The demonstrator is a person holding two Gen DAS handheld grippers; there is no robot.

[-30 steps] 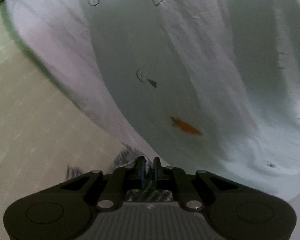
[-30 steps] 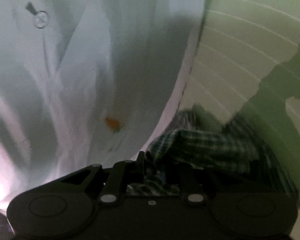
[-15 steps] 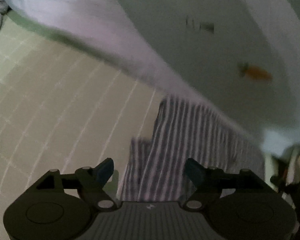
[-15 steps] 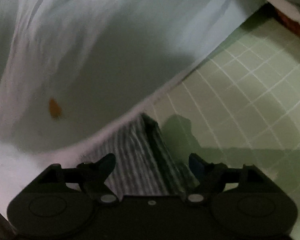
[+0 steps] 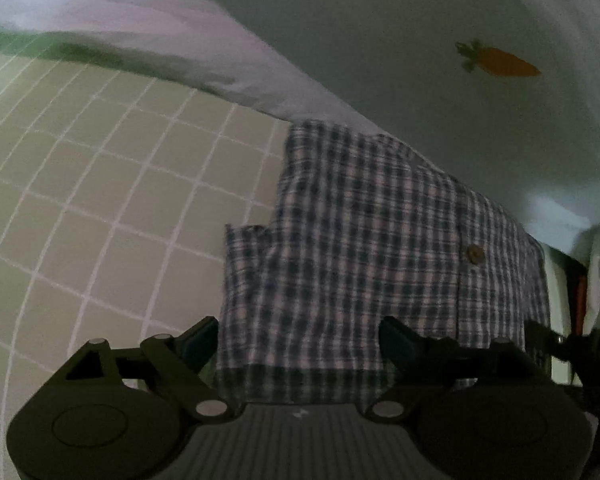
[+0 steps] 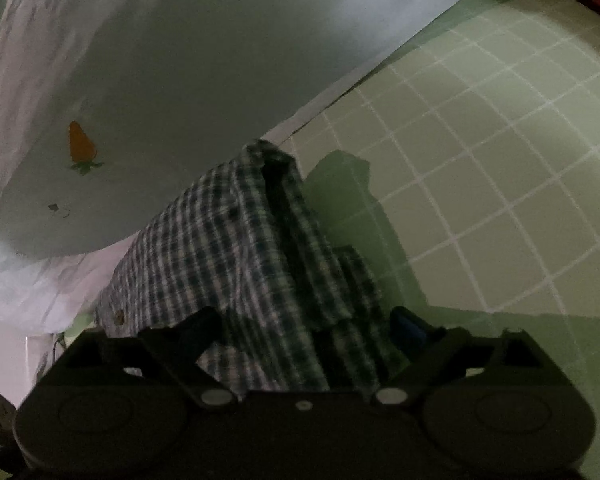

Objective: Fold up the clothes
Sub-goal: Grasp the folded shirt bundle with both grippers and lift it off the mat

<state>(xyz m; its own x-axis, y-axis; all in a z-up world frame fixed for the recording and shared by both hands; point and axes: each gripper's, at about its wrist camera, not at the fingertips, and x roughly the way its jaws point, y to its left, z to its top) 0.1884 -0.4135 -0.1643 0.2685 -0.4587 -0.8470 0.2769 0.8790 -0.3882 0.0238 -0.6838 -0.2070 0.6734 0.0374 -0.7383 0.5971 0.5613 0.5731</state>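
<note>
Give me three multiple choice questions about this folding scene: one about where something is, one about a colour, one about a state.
1. Where does the plaid shirt lie?
A. On the green grid mat, its far edge at the white sheet
B. Draped over the left tongs
C. Inside a basket

2. What colour is the carrot print on the white sheet?
A. Blue
B. Orange
C. Black

3. How do the left tongs and right tongs stand?
A. Both shut on the shirt
B. One open, one shut
C. Both open, holding nothing

Answers: 1 A, the folded shirt rests flat on the mat beside the sheet. 2 B, an orange body with green leaves. 3 C, each pair of fingers is spread wide with shirt visible between.
</note>
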